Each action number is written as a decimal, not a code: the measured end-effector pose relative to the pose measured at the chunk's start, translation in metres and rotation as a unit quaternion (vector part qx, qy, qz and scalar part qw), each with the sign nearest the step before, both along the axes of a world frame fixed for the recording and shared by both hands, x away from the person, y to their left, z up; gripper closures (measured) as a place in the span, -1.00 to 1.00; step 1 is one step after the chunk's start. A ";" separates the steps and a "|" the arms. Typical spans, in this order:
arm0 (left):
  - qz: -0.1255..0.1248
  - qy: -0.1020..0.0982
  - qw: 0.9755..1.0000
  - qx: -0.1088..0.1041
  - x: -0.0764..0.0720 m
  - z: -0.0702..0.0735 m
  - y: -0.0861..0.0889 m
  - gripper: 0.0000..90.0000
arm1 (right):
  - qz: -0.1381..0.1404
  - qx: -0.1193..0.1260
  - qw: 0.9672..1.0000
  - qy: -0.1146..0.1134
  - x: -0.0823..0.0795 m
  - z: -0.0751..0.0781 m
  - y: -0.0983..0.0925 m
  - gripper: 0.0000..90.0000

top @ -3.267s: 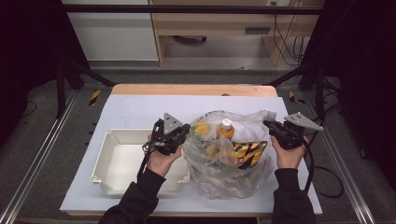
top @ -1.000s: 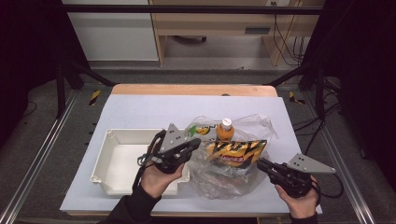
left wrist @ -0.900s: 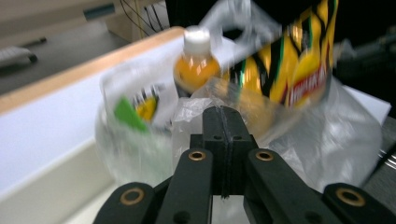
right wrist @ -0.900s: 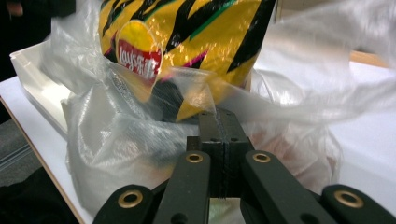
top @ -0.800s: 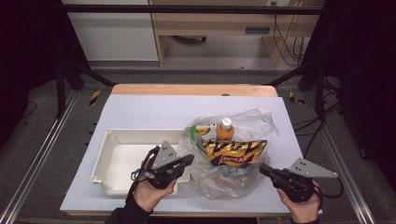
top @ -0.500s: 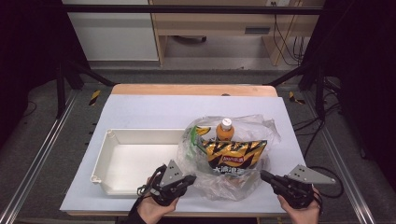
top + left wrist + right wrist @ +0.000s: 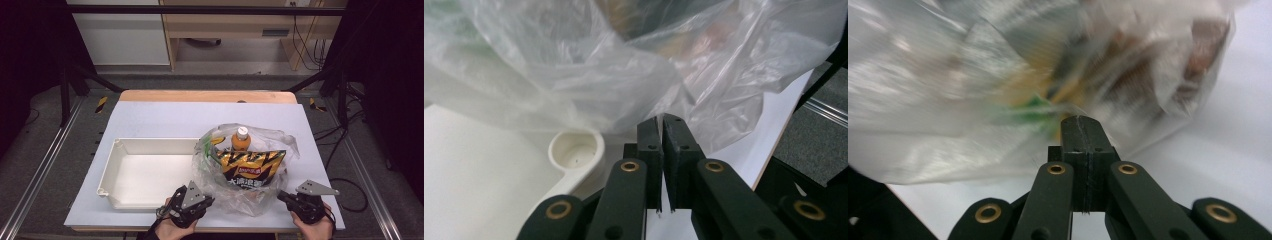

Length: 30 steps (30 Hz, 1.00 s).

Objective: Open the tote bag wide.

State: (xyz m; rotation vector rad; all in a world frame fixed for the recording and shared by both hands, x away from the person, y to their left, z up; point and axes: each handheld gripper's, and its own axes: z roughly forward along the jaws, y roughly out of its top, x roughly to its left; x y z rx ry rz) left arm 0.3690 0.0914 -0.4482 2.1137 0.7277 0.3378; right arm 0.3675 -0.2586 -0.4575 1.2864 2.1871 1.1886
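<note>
From the high view, the clear plastic bag (image 7: 245, 170) sits on the white table mat (image 7: 165, 120), just right of the empty white bin (image 7: 145, 172) and touching its near right end. Inside the bag you can see an orange-drink bottle (image 7: 241, 140) standing upright and a black-and-yellow chip bag (image 7: 252, 167) leaning in front of it, plus some green stuff I can't make out. Both hands are down at the near edge of the table, the left gripper (image 7: 192, 202) by the bag's near left corner and the right gripper (image 7: 295, 200) off its near right side. In the left gripper view the jaws are pretty much together, just a hairline slit between them and nothing caught in it; the bag's film (image 7: 624, 85) hangs right beyond the tips, with the bin's rounded corner (image 7: 576, 147) to one side. The right gripper view is blurry, but the jaws are pressed fully together and empty, with the bag just ahead. So my read: nothing's unpacked yet, the bin's bare, everything's in the bag, and neither gripper has hold of it. Basically the whole job is left.
</note>
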 end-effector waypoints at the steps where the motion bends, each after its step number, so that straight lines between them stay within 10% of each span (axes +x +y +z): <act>1: 0.000 0.001 1.000 -0.001 0.000 -0.001 0.000 0.90 | -0.004 -0.005 1.000 0.008 0.001 -0.003 0.000 1.00; 10: 0.014 -0.047 0.997 -0.050 -0.008 0.026 0.017 0.65 | -0.021 0.017 0.999 -0.034 -0.004 0.011 -0.009 0.90; 19: 0.056 -0.087 0.988 -0.111 0.000 0.066 0.050 0.23 | -0.040 0.029 0.992 -0.115 -0.010 0.051 -0.018 0.64; 30: 0.088 -0.110 0.978 -0.153 0.019 0.092 0.075 -0.11 | -0.045 0.042 0.987 -0.146 -0.003 0.076 -0.012 0.42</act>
